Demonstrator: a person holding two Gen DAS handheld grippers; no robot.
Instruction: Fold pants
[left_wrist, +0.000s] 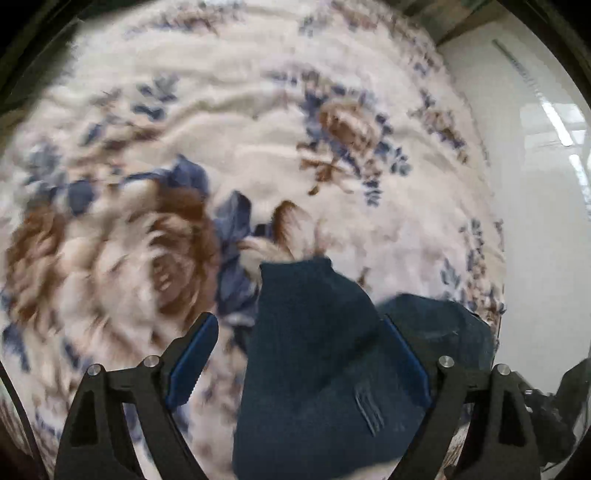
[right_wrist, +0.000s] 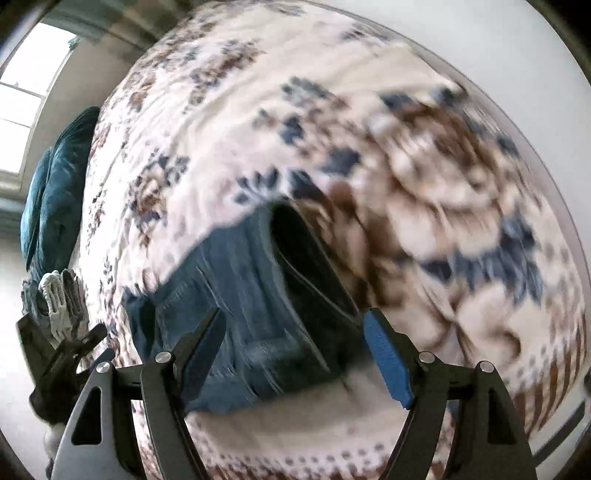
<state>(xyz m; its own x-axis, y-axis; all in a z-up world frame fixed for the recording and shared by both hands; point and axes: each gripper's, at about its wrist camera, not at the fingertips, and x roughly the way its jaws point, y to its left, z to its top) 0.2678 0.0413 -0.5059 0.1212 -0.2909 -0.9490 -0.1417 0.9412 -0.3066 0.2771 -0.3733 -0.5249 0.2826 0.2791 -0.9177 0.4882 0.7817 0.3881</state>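
Note:
Dark blue denim pants (left_wrist: 314, 369) lie bunched on a floral bedspread (left_wrist: 258, 110). In the left wrist view my left gripper (left_wrist: 297, 318) points down over them with its jaws wide apart. The cloth rises between the fingers and rests near the right pad (left_wrist: 406, 362). The left pad (left_wrist: 192, 362) stands clear of it, with bedspread showing in the gap. In the right wrist view my right gripper (right_wrist: 295, 313) hangs open above the pants (right_wrist: 236, 280). A dark opening of the garment (right_wrist: 295, 240) gapes just beyond its fingertips, and neither pad presses on cloth.
The bedspread (right_wrist: 332, 110) fills both views, with white floor (left_wrist: 546, 221) past its edge. A teal bundle (right_wrist: 55, 192) lies at the far left edge. Below it a gloved hand (right_wrist: 62, 299) holds the other gripper (right_wrist: 55, 350). Both views are motion-blurred.

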